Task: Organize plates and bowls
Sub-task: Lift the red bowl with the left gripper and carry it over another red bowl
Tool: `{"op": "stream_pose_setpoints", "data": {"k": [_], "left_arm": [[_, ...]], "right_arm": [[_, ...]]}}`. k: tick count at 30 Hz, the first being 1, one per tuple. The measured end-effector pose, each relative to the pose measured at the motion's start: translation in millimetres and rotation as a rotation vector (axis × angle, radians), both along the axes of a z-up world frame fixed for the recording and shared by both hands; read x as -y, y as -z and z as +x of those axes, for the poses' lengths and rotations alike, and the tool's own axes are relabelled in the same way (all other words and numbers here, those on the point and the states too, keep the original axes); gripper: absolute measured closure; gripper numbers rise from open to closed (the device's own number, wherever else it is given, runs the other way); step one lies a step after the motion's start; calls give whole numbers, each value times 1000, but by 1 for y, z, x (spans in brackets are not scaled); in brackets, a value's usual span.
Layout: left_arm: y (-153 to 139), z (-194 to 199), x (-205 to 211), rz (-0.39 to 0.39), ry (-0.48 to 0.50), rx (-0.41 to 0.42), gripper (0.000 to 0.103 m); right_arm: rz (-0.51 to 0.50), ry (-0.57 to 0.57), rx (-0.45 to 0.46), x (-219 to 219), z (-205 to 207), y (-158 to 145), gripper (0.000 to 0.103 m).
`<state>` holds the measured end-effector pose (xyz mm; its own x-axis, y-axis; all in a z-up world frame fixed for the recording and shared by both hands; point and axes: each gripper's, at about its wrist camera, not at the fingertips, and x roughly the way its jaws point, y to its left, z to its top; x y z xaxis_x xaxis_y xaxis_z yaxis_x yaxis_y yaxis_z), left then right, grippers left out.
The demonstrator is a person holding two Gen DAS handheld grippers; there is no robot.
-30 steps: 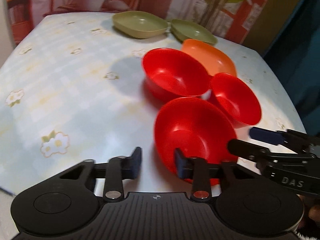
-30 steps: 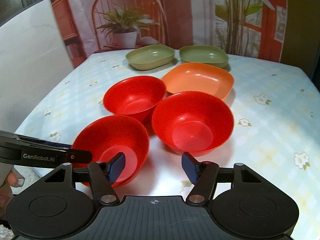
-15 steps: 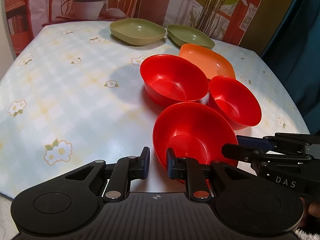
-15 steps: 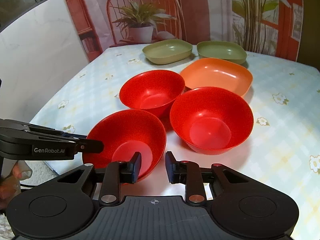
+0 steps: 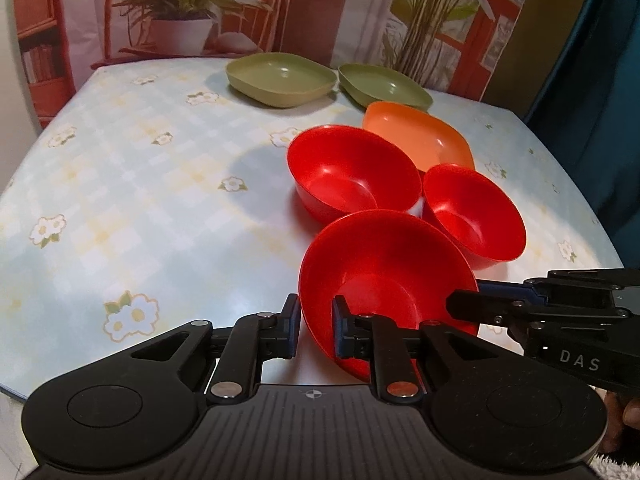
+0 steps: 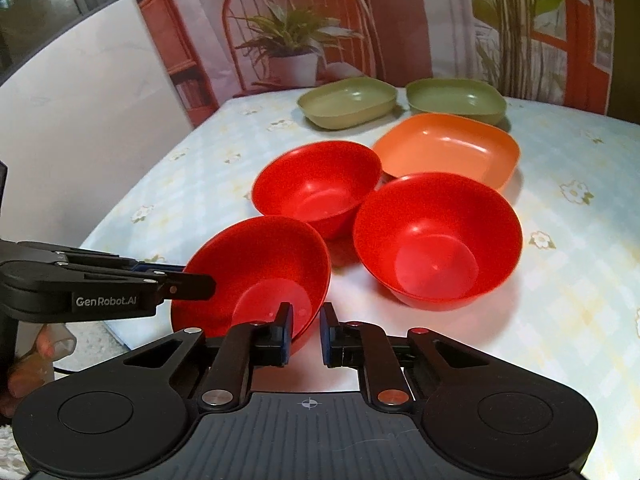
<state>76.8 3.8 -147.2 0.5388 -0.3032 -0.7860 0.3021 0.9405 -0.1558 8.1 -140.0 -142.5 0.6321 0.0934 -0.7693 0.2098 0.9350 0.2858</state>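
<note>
At the near edge of the table: nearest red bowl (image 5: 384, 280), tilted, its rim caught from two sides.
Left gripper (image 5: 316, 330): fingers narrow, one outside the bowl's left wall and one inside it, pinching the rim.
Right gripper (image 6: 304, 334): fingers narrow; the left finger (image 6: 280, 334) overlaps the bowl's right rim while the other sits just beyond the wall, so the rim lies between them. Whether the pads press it cannot be told for sure.
Same bowl in the right wrist view (image 6: 256, 268): low and left of centre, with the left gripper's arm (image 6: 100, 284) reaching to its left rim.
Right gripper in the left wrist view (image 5: 472, 304): enters from the right, tips at the bowl's right rim.
Second red bowl (image 5: 352, 172): upright just behind the held one, close to it.
Third red bowl (image 5: 474, 210): upright to the right, beside both others.
Orange dish (image 5: 420, 142): squarish, directly behind the red bowls, its near edge hidden by them.
Green dishes: light one (image 5: 280, 78) and darker one (image 5: 384, 86), side by side at the far end, well apart from the red group.
Table (image 5: 140, 184): covered in a pale checked cloth with flower prints.
Beyond the table: potted plant (image 6: 292, 48) on a red chair (image 6: 304, 4).
</note>
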Motion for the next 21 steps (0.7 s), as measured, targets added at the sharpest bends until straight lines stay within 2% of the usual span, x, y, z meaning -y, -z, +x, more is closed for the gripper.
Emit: {"op": "stream_pose_setpoints", "data": {"k": [7, 21], "left_arm": [[-12, -7, -2, -1, -1, 70, 85], [-12, -6, -5, -31, -5, 78, 85]], "right_arm": [[-7, -12, 41, -1, -1, -8, 90], [5, -2, 64, -1, -4, -9, 90]]}}
